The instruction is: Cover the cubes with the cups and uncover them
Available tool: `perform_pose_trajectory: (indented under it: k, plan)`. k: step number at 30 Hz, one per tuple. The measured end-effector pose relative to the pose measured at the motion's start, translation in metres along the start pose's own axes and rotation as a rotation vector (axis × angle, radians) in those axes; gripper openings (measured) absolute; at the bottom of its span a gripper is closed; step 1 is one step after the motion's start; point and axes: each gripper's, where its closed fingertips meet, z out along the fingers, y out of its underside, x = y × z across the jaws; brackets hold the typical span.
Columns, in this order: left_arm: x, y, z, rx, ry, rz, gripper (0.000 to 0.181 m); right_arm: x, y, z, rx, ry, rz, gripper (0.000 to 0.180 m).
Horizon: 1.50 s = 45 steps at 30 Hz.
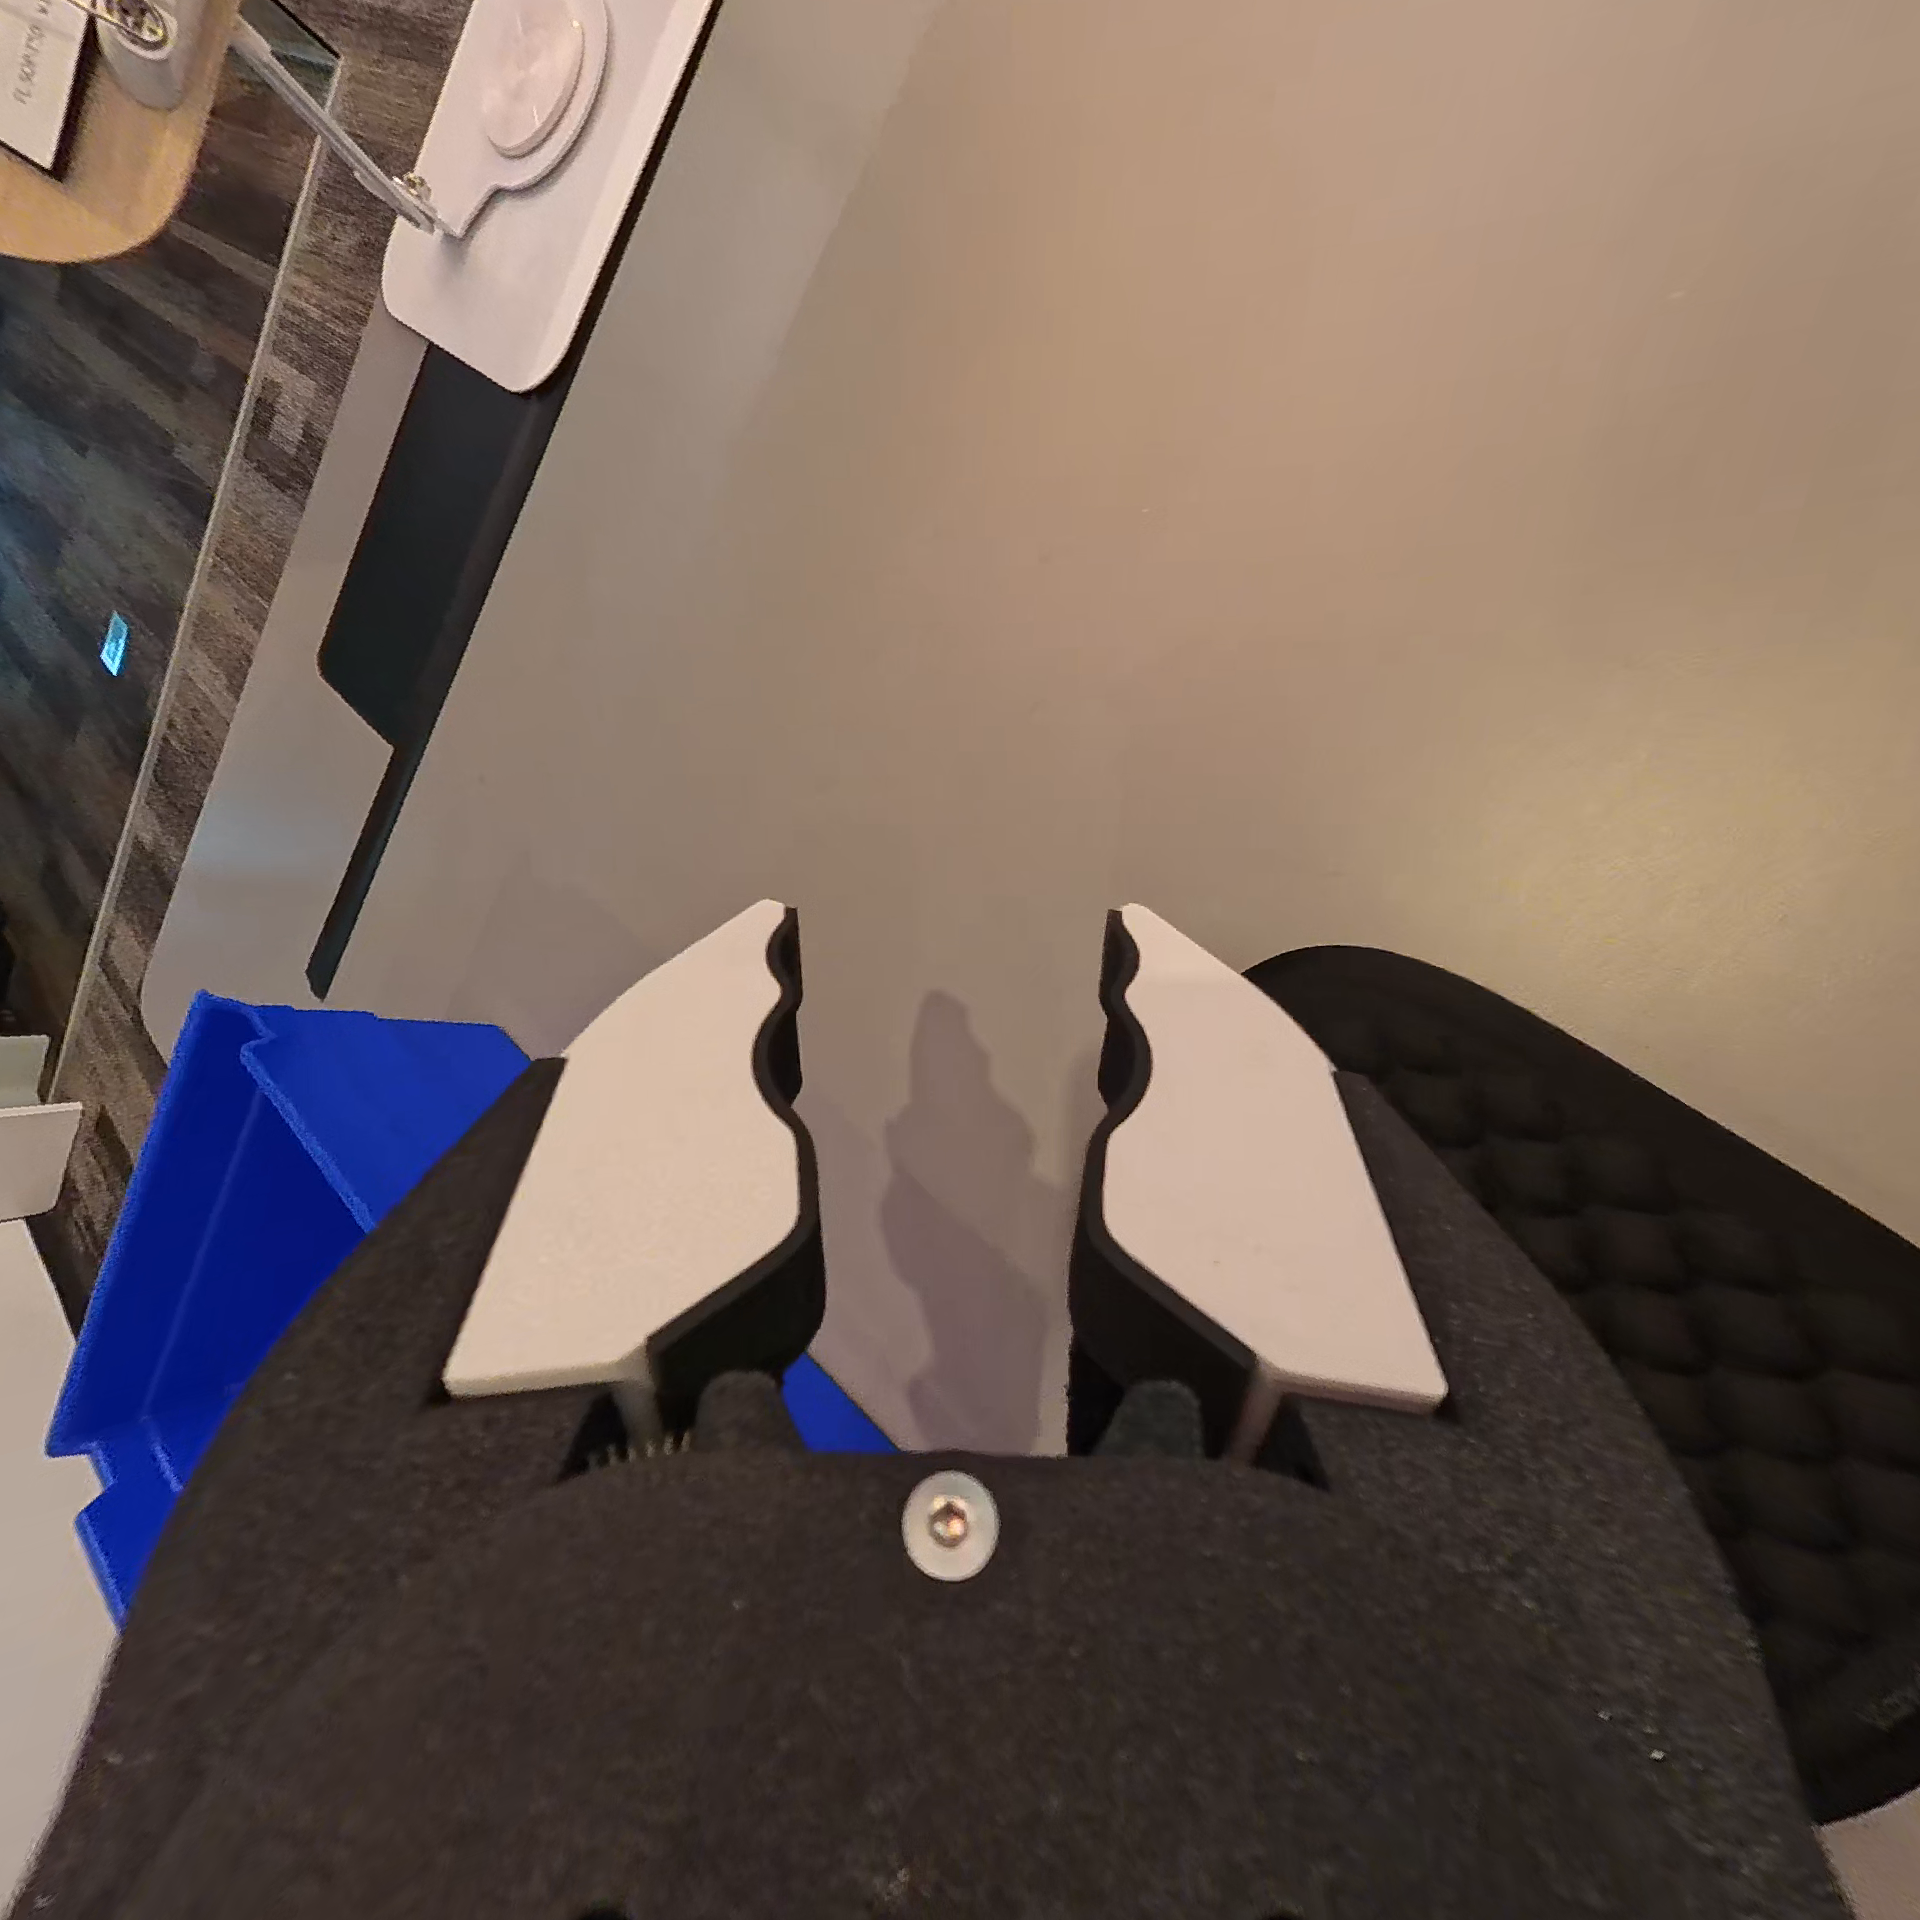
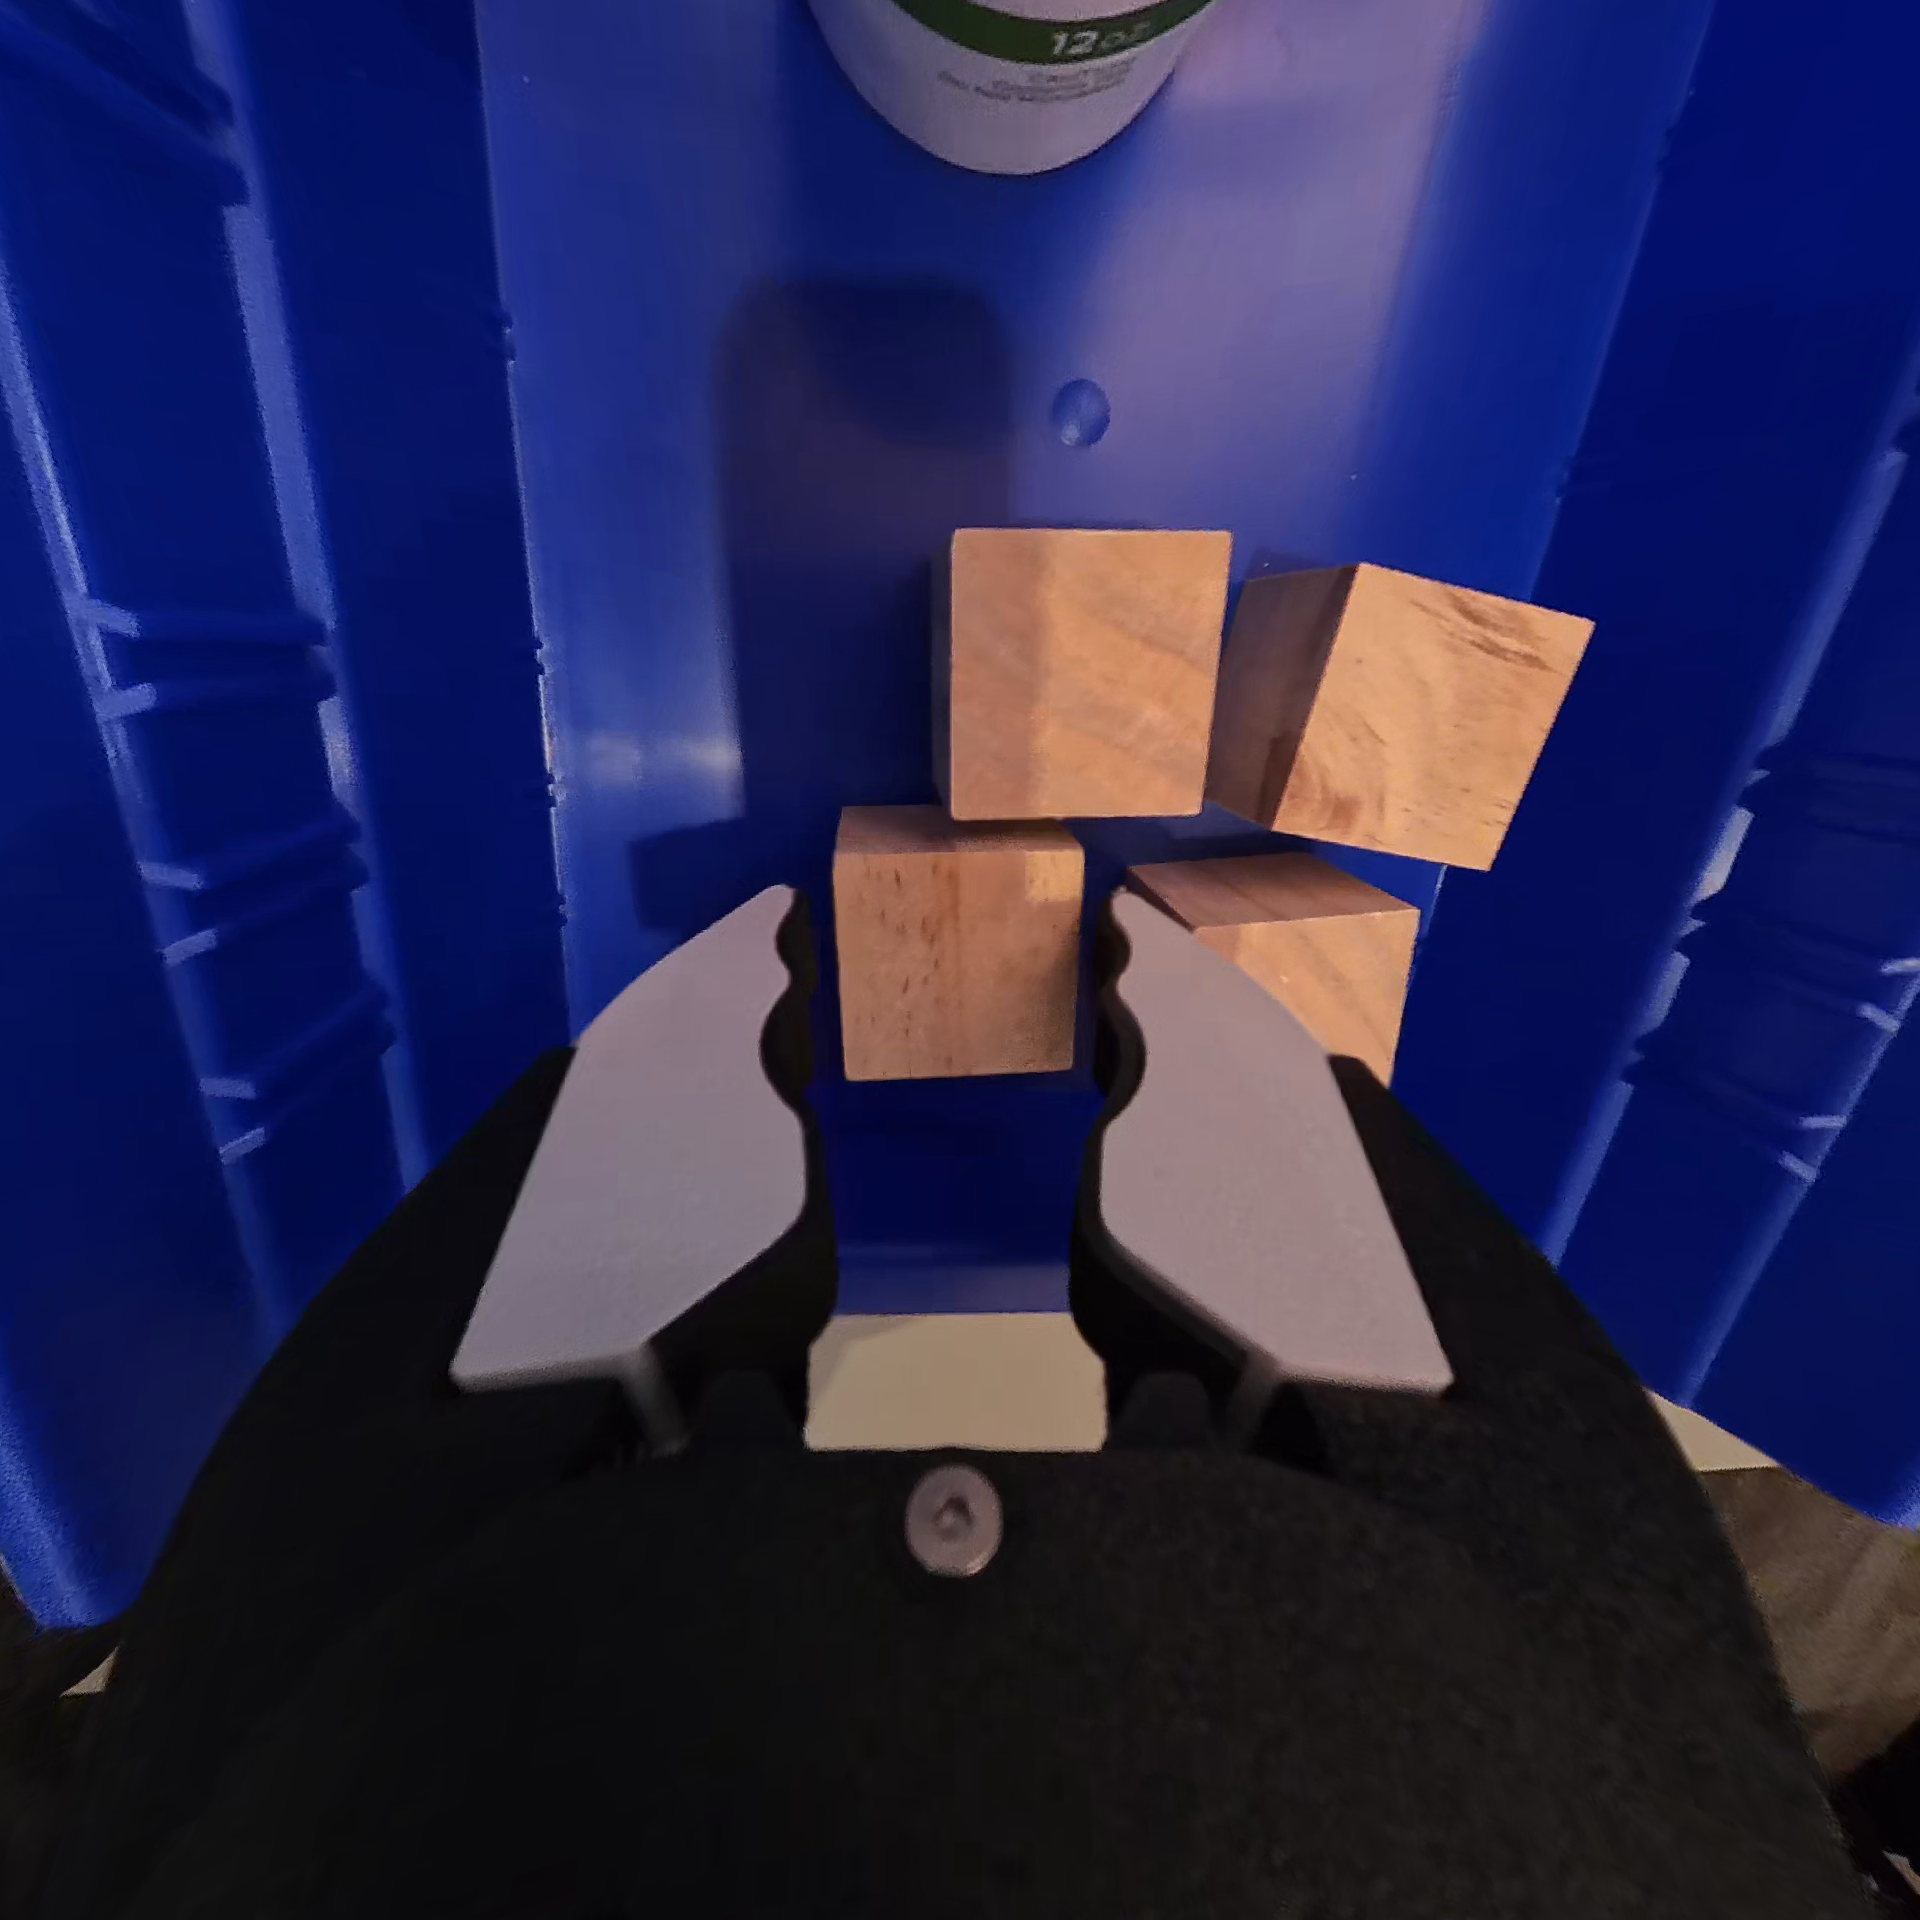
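In the right wrist view several wooden cubes lie on the floor of a blue bin. The nearest cube sits between the tips of my right gripper, whose jaws are open; I cannot tell whether the fingers touch it. Another cube lies behind it, a tilted one is to the right, and one is partly hidden behind the right finger. A white cup lies at the bin's far end. My left gripper is open and empty above a pale table.
In the left wrist view the blue bin shows at the lower left and a black quilted pad at the right. A white flat device and a black slab lie near the table's left edge.
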Motion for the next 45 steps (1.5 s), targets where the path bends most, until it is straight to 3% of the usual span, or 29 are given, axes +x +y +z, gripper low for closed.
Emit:
perform_pose_trajectory:
  k: [4, 8, 13, 18, 23, 26, 28, 32, 35, 38, 41, 45]
  plan:
    - [-0.003, 0.002, -0.003, 0.010, -0.018, -0.026, 0.056, -0.001, -0.005, -0.022, 0.092, 0.019, -0.029, 0.056]
    - [-0.021, 0.012, -0.014, -0.004, -0.116, -0.064, 0.055, 0.003, -0.015, -0.074, 0.302, 0.026, -0.039, 0.057]
    - [-0.045, 0.031, -0.033, -0.003, -0.207, -0.197, 0.054, 0.066, -0.027, -0.112, 0.430, 0.182, -0.029, 0.061]
    - [-0.058, 0.053, -0.050, -0.032, -0.279, -0.312, 0.053, 0.123, -0.035, -0.071, 0.267, 0.176, 0.006, 0.063]
    - [-0.069, 0.092, -0.067, -0.142, -0.378, -0.437, 0.057, 0.130, -0.036, -0.021, 0.122, 0.066, 0.073, 0.058]
    - [-0.064, 0.111, -0.075, -0.175, -0.352, -0.578, 0.064, 0.130, -0.033, -0.002, 0.054, 0.033, 0.098, 0.047]
    - [-0.057, 0.119, -0.075, -0.177, -0.300, -0.687, 0.070, 0.124, -0.031, 0.003, 0.015, -0.015, 0.085, 0.021]
    - [-0.052, 0.136, -0.064, -0.214, -0.293, -0.781, 0.071, 0.124, -0.033, 0.003, 0.008, -0.025, 0.090, 0.020]
    - [-0.061, 0.159, -0.055, -0.307, -0.380, -0.777, 0.068, 0.123, -0.033, 0.003, 0.019, -0.043, 0.097, 0.018]
    - [-0.067, 0.172, -0.039, -0.349, -0.381, -0.793, 0.050, 0.123, -0.033, 0.003, 0.018, -0.034, 0.092, 0.019]
    - [-0.063, 0.162, -0.018, -0.303, -0.268, -0.856, 0.007, 0.123, -0.033, 0.003, 0.019, -0.037, 0.093, 0.019]
    - [-0.072, 0.144, 0.000, -0.301, -0.293, -0.840, 0.007, 0.123, -0.033, 0.003, 0.016, -0.038, 0.096, 0.018]
